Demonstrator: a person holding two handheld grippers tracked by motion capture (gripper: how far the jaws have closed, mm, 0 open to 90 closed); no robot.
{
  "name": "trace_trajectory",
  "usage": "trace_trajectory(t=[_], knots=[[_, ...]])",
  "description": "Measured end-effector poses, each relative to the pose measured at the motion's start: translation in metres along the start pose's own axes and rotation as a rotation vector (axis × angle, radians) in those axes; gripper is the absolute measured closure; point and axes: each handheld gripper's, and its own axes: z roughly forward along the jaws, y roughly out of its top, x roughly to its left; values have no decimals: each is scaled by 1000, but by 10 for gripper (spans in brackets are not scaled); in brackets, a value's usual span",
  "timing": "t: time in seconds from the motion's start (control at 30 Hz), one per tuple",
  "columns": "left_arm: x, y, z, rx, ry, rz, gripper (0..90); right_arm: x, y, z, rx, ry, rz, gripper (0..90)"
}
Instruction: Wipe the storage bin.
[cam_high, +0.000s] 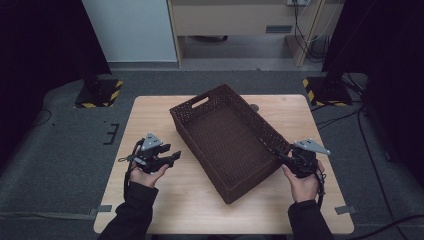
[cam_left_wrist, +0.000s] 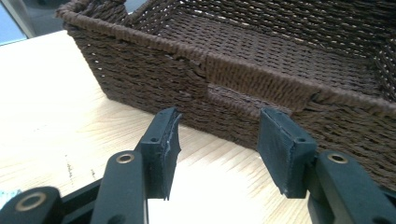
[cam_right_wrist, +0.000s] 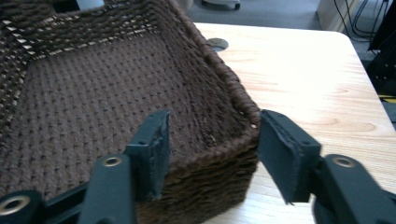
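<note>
A dark brown woven basket (cam_high: 225, 135) with nothing in it sits askew on the light wooden table (cam_high: 150, 115). My left gripper (cam_high: 172, 156) stands open a short way off the basket's left long wall. In the left gripper view that gripper (cam_left_wrist: 219, 140) faces a handle slot in the basket (cam_left_wrist: 140, 79), apart from it. My right gripper (cam_high: 277, 152) is at the basket's near right corner. In the right gripper view it (cam_right_wrist: 212, 140) is open and straddles the corner rim of the basket (cam_right_wrist: 93, 84), one jaw inside and one outside, and the pads do not press on it.
A round cable hole (cam_high: 254, 107) lies in the table behind the basket. Two black stands on yellow-and-black striped bases (cam_high: 97, 92) (cam_high: 325, 90) flank the table's far corners. Cables run over the grey floor at right. Bare tabletop (cam_right_wrist: 299, 70) lies right of the basket.
</note>
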Motion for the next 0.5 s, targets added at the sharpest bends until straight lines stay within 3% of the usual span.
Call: trace_trajectory(t=[0.1, 0.2, 0.3, 0.5], knots=[[2, -1, 1, 6, 9, -3, 469, 6, -2, 1, -9, -4, -5, 353], [4, -1, 0, 7, 14, -2, 466, 8, -2, 4, 3, -43, -41, 398], [7, -1, 1, 2, 21, -11, 464, 1, -2, 9, -2, -50, -21, 403], [12, -3, 4, 16, 38, -16, 462, -10, 3, 20, -7, -70, -43, 412]])
